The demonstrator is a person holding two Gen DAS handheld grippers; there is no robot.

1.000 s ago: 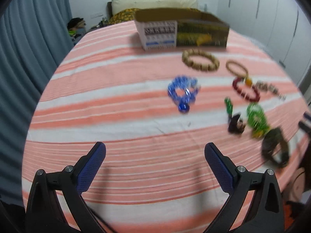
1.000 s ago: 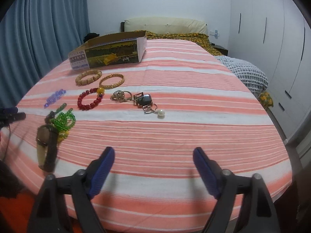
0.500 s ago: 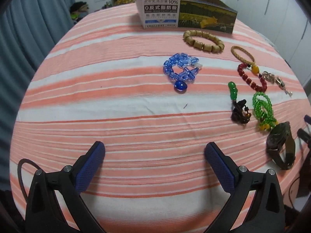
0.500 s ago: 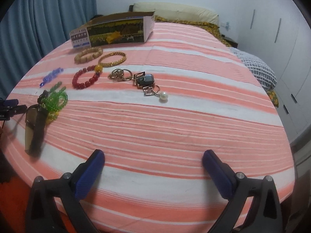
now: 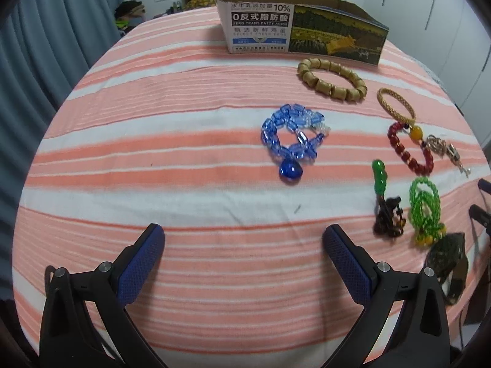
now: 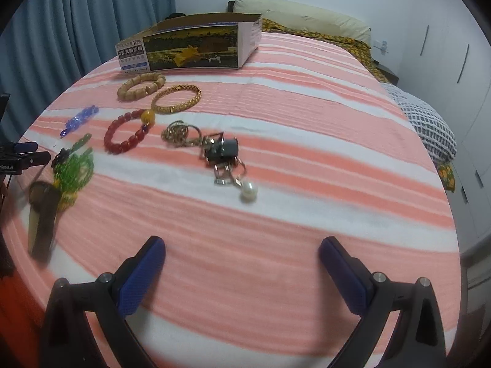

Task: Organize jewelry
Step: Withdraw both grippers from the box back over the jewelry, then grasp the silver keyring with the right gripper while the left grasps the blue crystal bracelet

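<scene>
Jewelry lies on a striped orange and white bedspread [image 5: 172, 165]. A blue bead bracelet [image 5: 291, 139] lies ahead of my left gripper [image 5: 244, 240], which is open and empty. Right of it lie a wooden bead bracelet [image 5: 333, 79], a gold bangle [image 5: 396, 104], a red bead bracelet [image 5: 409, 150], a green pendant [image 5: 380, 178], a green bead string [image 5: 425, 208] and a dark watch [image 5: 449, 260]. My right gripper [image 6: 242, 253] is open and empty, short of a keychain with a pearl [image 6: 224, 156].
An open cardboard box [image 5: 300, 27] stands at the far side of the bed, also in the right wrist view [image 6: 196, 43]. Blue curtains [image 5: 46, 46] hang at the left. White wardrobes [image 6: 460, 61] stand to the right. The bed edge is near both grippers.
Both grippers have moved forward and lower over the bed, so the jewelry appears closer. The right gripper's jaws have opened wider. No item has moved.
</scene>
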